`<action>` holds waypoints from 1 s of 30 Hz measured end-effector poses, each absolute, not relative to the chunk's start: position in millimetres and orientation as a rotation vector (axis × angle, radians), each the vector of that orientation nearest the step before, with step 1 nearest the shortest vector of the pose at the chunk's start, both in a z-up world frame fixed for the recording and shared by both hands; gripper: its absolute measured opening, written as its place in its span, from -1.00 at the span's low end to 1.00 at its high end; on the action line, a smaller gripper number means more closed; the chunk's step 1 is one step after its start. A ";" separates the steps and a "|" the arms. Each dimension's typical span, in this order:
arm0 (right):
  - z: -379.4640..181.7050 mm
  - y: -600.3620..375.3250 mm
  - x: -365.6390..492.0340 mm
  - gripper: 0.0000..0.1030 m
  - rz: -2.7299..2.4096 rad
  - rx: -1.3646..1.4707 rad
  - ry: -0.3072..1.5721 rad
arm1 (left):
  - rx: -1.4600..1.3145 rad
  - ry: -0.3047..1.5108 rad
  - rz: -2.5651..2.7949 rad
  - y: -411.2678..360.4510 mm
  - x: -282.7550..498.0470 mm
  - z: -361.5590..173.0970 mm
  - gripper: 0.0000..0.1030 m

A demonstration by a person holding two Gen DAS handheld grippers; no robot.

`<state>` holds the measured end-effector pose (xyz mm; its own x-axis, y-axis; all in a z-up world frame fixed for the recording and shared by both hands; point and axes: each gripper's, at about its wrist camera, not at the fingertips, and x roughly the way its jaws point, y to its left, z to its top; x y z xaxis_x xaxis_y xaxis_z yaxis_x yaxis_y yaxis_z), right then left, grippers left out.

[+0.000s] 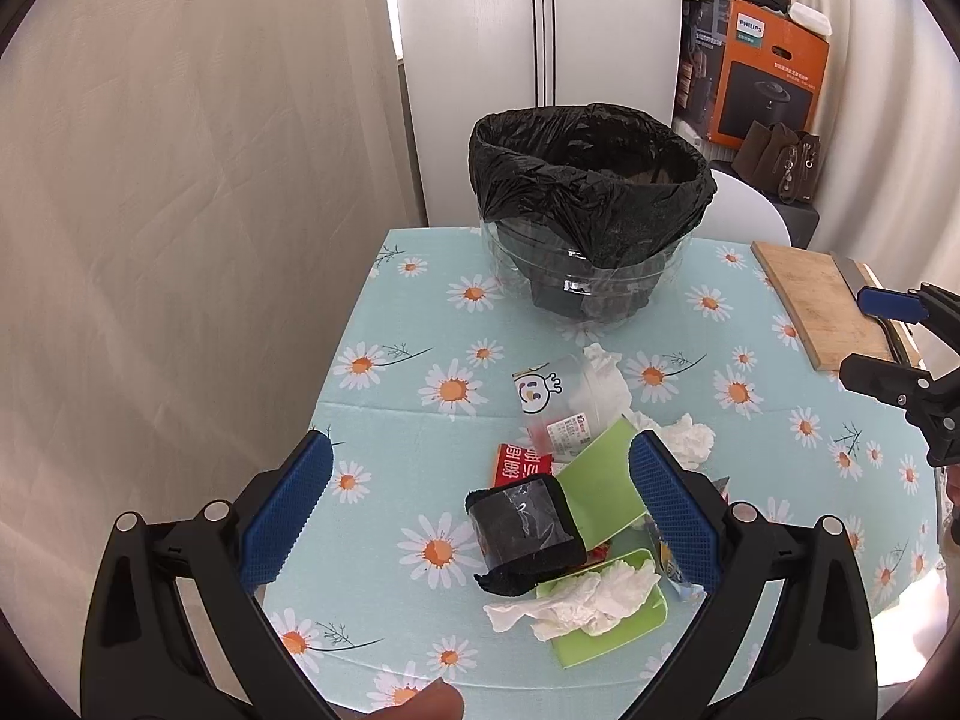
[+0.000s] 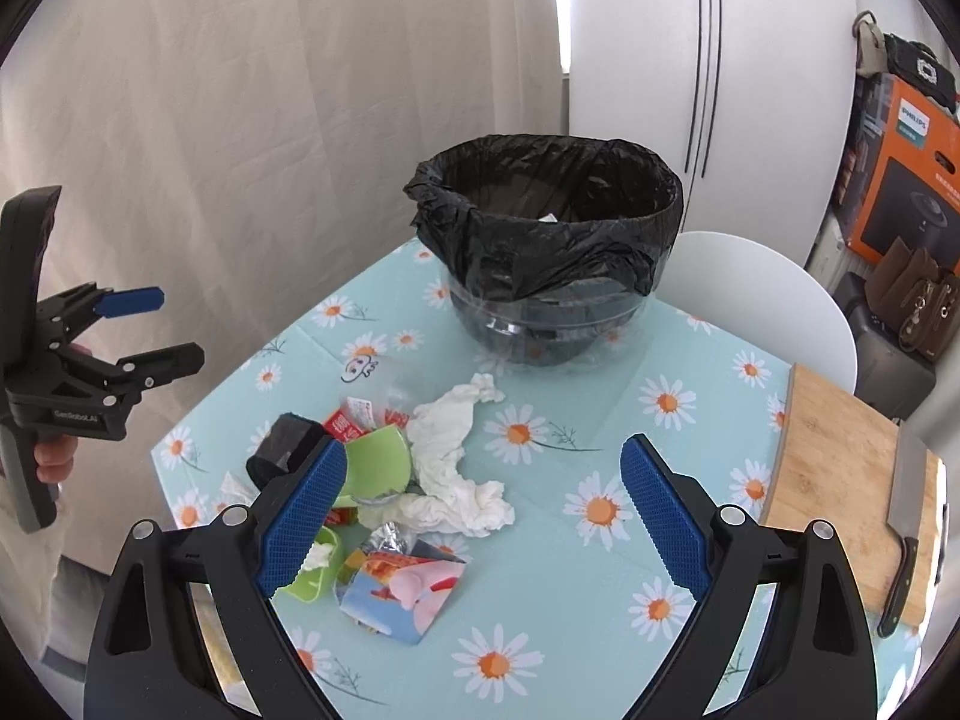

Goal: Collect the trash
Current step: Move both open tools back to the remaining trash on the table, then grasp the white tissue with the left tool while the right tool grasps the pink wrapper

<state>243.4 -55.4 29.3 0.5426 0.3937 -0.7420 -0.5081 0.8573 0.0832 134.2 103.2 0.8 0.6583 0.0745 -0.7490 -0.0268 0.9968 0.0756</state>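
Your left gripper (image 1: 480, 510) hangs over the near edge of the bench (image 1: 384, 420) with its jaws spread wide and gripping nothing; between the blue pads (image 1: 288, 516) you look down on the trash pile. Dead centre in that gap lies a black sponge wrapped in clear tape (image 1: 525, 531), resting on a green plastic piece (image 1: 600, 492). At 5 o'clock from the sponge, a crumpled tissue (image 1: 576, 597) sits in a second green piece. At 12 o'clock from it lie a red wrapper (image 1: 522, 462) and a clear cup (image 1: 558, 396) on its side.

Your right gripper (image 2: 483, 510) is likewise released and wide, touching nothing. A long twisted tissue (image 2: 450, 456) lies just inside its left pad, and a torn colourful carton (image 2: 399, 591) is at 7 o'clock from that tissue.

The bin (image 2: 546, 228), lined with a black bag, stands at 12 o'clock at the far end of the bench, well apart from the pile. Something pale shows inside it, possibly paper. A cutting board (image 2: 840, 468) with a cleaver (image 2: 909, 492) on it lies at 3 o'clock.
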 end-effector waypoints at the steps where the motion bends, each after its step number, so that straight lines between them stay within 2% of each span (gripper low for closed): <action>1: 24.6 -56.4 241.1 0.71 0.540 -0.149 0.850 | 0.061 0.862 0.057 101.4 131.9 -3.7 0.88; 16: -37.7 -76.4 216.2 0.71 0.593 -0.139 0.972 | 0.060 0.983 0.005 77.4 103.3 -67.0 0.88; 30: -109.1 -62.2 245.5 0.71 0.709 -0.119 1.126 | 0.020 1.124 -0.063 70.0 129.1 -125.6 0.88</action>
<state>245.5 -62.2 -109.1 0.2386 0.4587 -0.8560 -0.5741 0.7775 0.2567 129.1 70.0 -125.6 0.4302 -0.0404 -0.9018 0.0605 0.9980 -0.0159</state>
